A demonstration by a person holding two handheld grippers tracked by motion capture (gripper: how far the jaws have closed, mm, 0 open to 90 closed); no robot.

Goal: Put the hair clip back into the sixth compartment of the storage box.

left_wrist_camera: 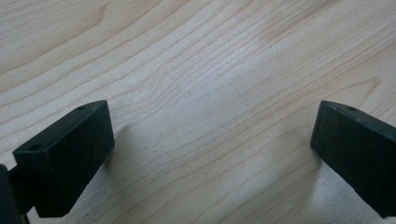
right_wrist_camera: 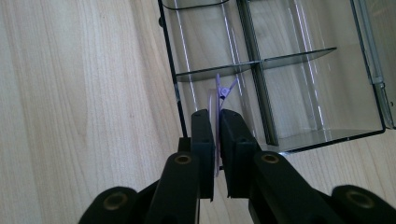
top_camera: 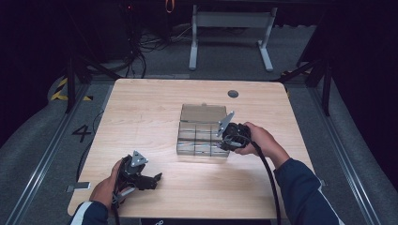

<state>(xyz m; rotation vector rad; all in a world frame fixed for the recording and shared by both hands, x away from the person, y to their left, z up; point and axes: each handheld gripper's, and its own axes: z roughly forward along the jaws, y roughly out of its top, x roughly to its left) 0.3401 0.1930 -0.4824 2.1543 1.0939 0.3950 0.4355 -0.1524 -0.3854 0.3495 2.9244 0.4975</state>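
Note:
A clear plastic compartment box lies open at the middle of the wooden table, its lid folded back. My right gripper hangs over the box's near right corner, shut on a thin pale purple piece that sticks up between its jaws above a compartment. The box's dividers show in the right gripper view; the cells look bare. My left gripper rests low at the table's front left, open, with bare wood between its fingers.
A dark round grommet sits near the table's far edge. Beyond the table stand a white desk frame and cables on the floor. Black stands flank the table on both sides.

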